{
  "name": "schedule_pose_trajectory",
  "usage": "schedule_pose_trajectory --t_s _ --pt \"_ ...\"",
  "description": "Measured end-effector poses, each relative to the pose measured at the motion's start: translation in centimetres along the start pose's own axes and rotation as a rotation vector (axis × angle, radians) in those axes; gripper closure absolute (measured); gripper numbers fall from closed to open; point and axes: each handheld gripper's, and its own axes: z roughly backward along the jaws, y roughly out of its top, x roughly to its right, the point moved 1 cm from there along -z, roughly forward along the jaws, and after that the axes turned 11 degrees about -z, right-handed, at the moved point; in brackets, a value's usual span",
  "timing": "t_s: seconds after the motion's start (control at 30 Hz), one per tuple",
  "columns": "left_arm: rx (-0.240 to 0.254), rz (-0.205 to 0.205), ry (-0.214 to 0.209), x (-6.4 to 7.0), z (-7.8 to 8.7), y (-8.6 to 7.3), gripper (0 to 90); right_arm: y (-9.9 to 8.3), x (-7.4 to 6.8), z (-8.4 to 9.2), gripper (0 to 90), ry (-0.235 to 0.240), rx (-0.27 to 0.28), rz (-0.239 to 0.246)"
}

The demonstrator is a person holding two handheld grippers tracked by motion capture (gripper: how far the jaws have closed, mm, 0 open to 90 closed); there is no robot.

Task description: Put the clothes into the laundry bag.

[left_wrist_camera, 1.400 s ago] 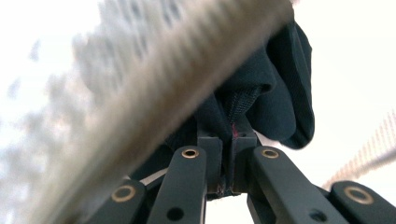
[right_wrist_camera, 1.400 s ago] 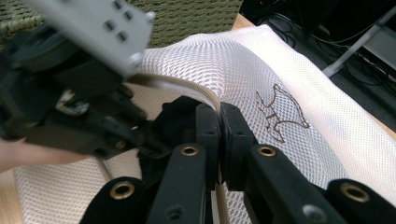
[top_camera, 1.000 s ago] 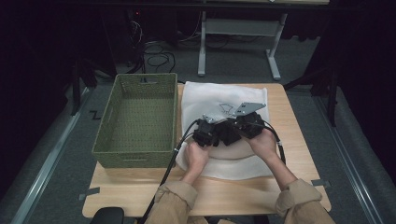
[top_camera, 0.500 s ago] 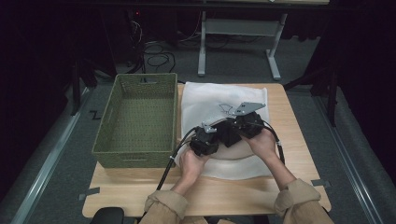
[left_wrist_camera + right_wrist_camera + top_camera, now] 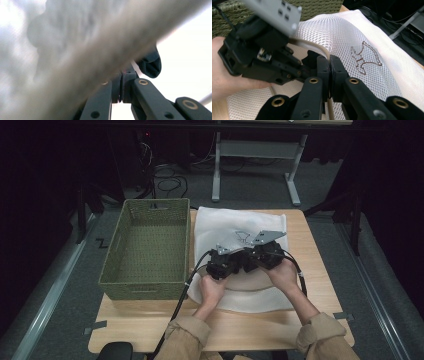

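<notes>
Since the earlier frames, my left gripper [image 5: 223, 262] is sitting slightly nearer me, its jaws having just been closing on the white mesh bag [image 5: 240, 227], which is lying flat across the wooden table [image 5: 320, 270] beside the basket. My right gripper [image 5: 329, 67] is clamping the bag's tan edge strip [image 5: 312, 45] between jaws pressed together. In the right gripper view, the mesh weave and a brown stitched emblem [image 5: 364, 58] are showing clearly; the left gripper view is giving a blurred close-up of the strip crossing shut jaws. Standing to the bag's left, the green woven basket [image 5: 125, 285] is holding nothing.
</notes>
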Motion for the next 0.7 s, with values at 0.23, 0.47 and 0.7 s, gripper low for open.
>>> schedule_pose_trajectory --t_s 0.23,0.47,0.7 --pt "-0.061 -0.035 0.093 0.0 -2.2 0.4 85.4 -0.1 -0.1 -0.1 88.8 -0.001 -0.007 0.001" --pt "-0.111 -0.081 0.084 -0.1 -1.2 0.1 69.0 -0.4 0.3 -0.3 88.8 0.0 -0.011 -0.016" --pt "-0.117 -0.107 0.071 0.4 0.7 0.4 52.8 -0.1 0.2 0.0 88.7 -0.01 0.003 -0.014"
